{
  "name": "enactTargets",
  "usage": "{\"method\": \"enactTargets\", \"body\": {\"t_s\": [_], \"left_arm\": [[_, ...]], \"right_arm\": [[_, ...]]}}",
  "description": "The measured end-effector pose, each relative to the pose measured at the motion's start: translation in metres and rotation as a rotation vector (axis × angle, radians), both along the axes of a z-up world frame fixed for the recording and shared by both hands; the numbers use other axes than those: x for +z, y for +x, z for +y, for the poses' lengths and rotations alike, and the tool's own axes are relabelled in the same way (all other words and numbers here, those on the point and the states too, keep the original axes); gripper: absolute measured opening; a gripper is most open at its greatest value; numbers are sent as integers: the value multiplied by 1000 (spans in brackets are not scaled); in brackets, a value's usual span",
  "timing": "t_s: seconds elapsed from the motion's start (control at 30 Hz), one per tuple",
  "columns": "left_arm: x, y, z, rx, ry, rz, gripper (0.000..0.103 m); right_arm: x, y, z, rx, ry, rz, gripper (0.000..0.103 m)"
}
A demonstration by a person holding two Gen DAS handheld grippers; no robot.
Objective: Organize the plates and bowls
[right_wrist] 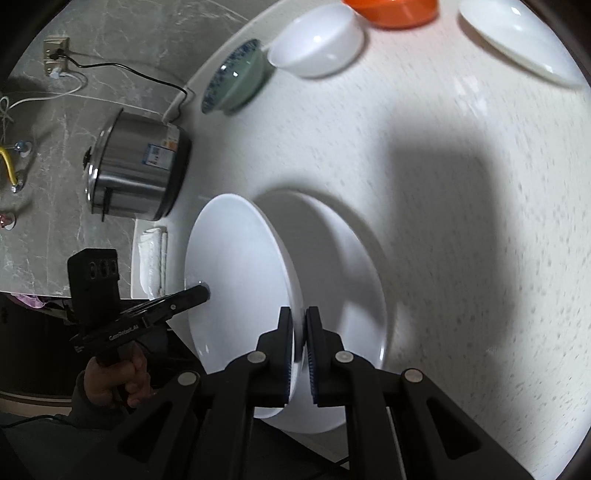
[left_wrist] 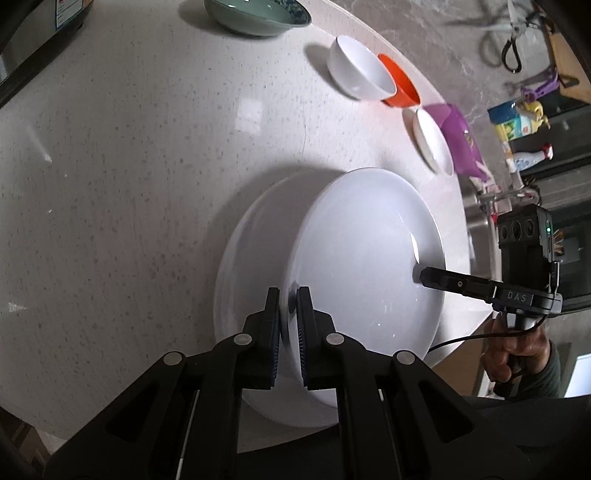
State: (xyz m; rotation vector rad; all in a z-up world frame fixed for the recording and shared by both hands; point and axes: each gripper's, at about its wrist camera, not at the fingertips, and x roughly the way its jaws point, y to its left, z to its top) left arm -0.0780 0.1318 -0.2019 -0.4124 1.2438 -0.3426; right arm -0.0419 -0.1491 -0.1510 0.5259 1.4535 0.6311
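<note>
A large white plate (left_wrist: 362, 258) is held just above a second white plate (left_wrist: 251, 258) that lies on the counter. My left gripper (left_wrist: 288, 314) is shut on the upper plate's near rim. My right gripper (right_wrist: 299, 332) is shut on the opposite rim of the same plate (right_wrist: 236, 277), with the lower plate (right_wrist: 351, 277) beneath it. Each gripper shows in the other's view, the right one (left_wrist: 424, 275) and the left one (right_wrist: 203, 291). A white bowl (left_wrist: 358, 70), an orange bowl (left_wrist: 400, 83), a green bowl (left_wrist: 255, 14) and a small white dish (left_wrist: 432, 142) sit further off.
A steel rice cooker (right_wrist: 136, 166) stands by the wall with its cord plugged in. A purple item (left_wrist: 461, 144) and bottles (left_wrist: 517, 125) lie past the counter's edge. A folded white cloth (right_wrist: 151, 258) lies near the counter's rim.
</note>
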Motion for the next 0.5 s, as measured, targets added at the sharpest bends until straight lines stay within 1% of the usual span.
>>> {"method": "enactTargets", "body": {"t_s": [0.17, 0.27, 0.37, 0.47, 0.5], "left_arm": [[-11, -11, -6, -6, 22, -2, 7], [-22, -9, -11, -8, 29, 0, 7], [-29, -7, -15, -16, 57, -6, 8], [-33, -10, -16, -17, 59, -20, 8], [-30, -3, -16, -19, 62, -23, 8]], "right_arm": [[-9, -6, 3, 12, -20, 4, 10], [-12, -9, 3, 13, -28, -2, 10], [-15, -11, 6, 19, -49, -10, 10], [-16, -12, 9, 28, -73, -26, 10], [-16, -12, 10, 30, -81, -31, 10]]}}
